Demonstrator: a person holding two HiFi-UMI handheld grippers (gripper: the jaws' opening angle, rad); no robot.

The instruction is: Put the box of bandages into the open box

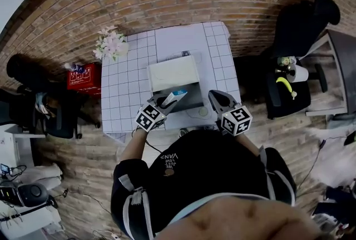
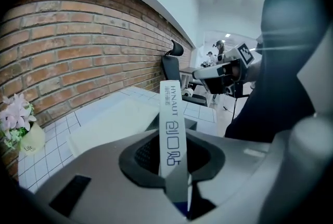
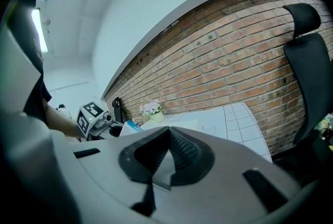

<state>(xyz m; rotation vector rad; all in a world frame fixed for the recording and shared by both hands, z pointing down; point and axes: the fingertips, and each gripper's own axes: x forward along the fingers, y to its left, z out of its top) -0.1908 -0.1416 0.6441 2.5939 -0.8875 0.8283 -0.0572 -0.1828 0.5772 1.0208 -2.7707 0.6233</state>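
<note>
Box of bandages (image 1: 179, 94) gripped by left tool (image 1: 168, 101) at the open box (image 1: 172, 73).
Head view: it is held over the open box's near edge, above the tiled bench (image 1: 125, 86); the right tool (image 1: 214, 97) is seen just right of that box. Left gripper view: the box of bandages is clamped edge-on between the pads. Right gripper view: jaws are closed together, empty.

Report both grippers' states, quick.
Left gripper: closed on the bandage box.
Right gripper: closed, empty.
</note>
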